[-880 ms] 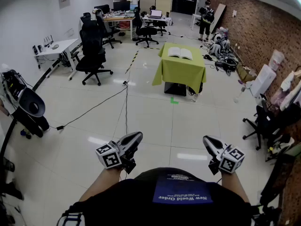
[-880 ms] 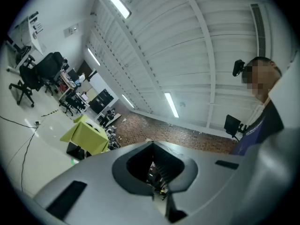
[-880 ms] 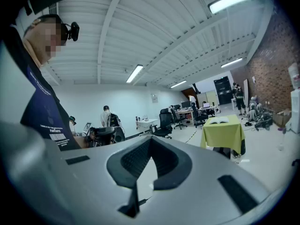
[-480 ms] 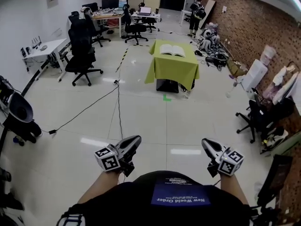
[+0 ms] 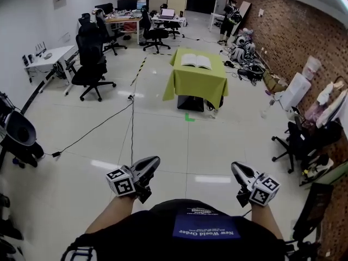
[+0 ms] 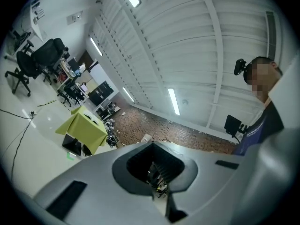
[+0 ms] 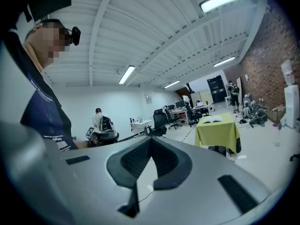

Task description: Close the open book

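The open book [image 5: 196, 61] lies flat on a table draped in a yellow-green cloth [image 5: 197, 86], far across the tiled floor [image 5: 163, 145] from us. Its two white page halves face up, with the fold running between them. It sits on the far half of the table top, roughly centred, and nothing touches it.

We hold the left gripper [image 5: 153, 161] and the right gripper [image 5: 236, 169] low in front of our body, well apart from the table. Both have their jaws pressed together with nothing between them.

Compared with the earlier frames, the table and book have drifted leftward in the head view and look slightly nearer. The grippers keep their places and stay closed.
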A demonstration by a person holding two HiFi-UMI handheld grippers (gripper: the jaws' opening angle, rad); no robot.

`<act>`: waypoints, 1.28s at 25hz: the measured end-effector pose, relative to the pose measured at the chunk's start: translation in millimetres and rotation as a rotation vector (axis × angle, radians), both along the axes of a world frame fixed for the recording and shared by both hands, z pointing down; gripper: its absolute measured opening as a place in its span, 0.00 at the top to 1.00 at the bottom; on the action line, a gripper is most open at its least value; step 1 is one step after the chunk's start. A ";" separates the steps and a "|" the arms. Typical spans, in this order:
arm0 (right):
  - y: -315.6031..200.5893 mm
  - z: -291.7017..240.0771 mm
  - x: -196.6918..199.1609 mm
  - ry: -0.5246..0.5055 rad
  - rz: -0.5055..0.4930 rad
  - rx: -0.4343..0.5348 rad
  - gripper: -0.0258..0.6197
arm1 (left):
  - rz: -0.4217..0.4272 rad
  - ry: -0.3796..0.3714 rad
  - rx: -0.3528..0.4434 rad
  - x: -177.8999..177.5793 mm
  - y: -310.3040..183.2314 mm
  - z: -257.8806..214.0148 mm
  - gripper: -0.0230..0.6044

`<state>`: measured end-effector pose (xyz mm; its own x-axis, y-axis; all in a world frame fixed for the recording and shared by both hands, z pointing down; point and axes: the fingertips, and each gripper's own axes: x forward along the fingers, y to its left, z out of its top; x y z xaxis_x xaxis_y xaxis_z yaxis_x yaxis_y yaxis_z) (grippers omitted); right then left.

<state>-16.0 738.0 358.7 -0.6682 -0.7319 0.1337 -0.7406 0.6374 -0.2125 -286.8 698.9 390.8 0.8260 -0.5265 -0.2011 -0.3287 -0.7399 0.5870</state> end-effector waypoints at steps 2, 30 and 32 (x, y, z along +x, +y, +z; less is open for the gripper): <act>-20.2 -4.8 19.8 0.006 -0.020 0.018 0.98 | -0.018 0.010 0.015 18.4 -17.2 -7.4 0.96; -219.7 -16.6 50.2 0.003 -0.051 0.036 0.98 | 0.031 0.030 0.045 76.8 -214.7 -39.2 0.96; -239.9 -20.8 38.2 -0.026 -0.022 0.039 0.98 | 0.053 0.025 0.054 63.1 -233.7 -43.6 0.96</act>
